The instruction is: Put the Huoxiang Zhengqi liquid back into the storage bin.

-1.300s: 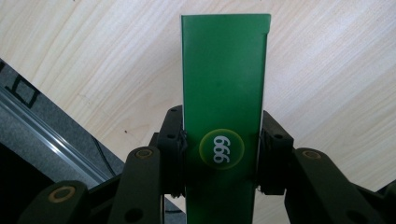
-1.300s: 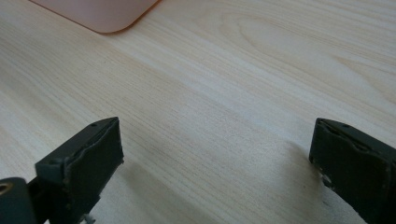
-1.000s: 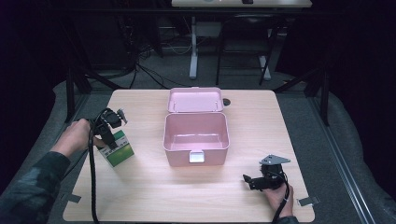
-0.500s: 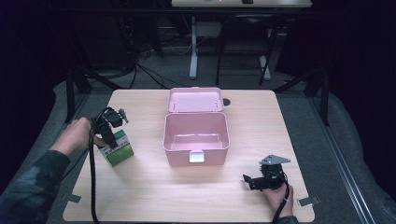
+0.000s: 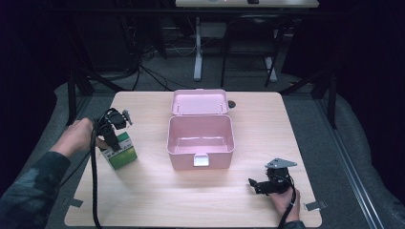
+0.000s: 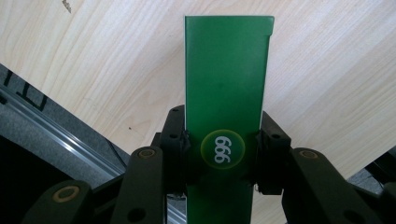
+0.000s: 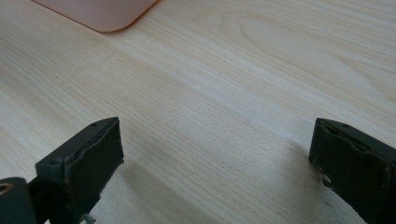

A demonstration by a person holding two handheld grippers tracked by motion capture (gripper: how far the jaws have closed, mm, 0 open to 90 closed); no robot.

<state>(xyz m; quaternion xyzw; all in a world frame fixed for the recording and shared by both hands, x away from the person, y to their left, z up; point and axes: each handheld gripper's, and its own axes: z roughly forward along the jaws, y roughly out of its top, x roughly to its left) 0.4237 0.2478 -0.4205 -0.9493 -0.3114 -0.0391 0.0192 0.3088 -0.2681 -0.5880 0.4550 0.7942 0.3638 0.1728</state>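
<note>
One open pink box mid-table.

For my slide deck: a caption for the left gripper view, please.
Left claw clamped on a green box marked 999, above the wooden table.

Bare table lies between and ahead of the right gripper's wide-apart jaws; the pink box blocks farther ahead, to their left. A green carton fills the left gripper's jaw gap
</note>
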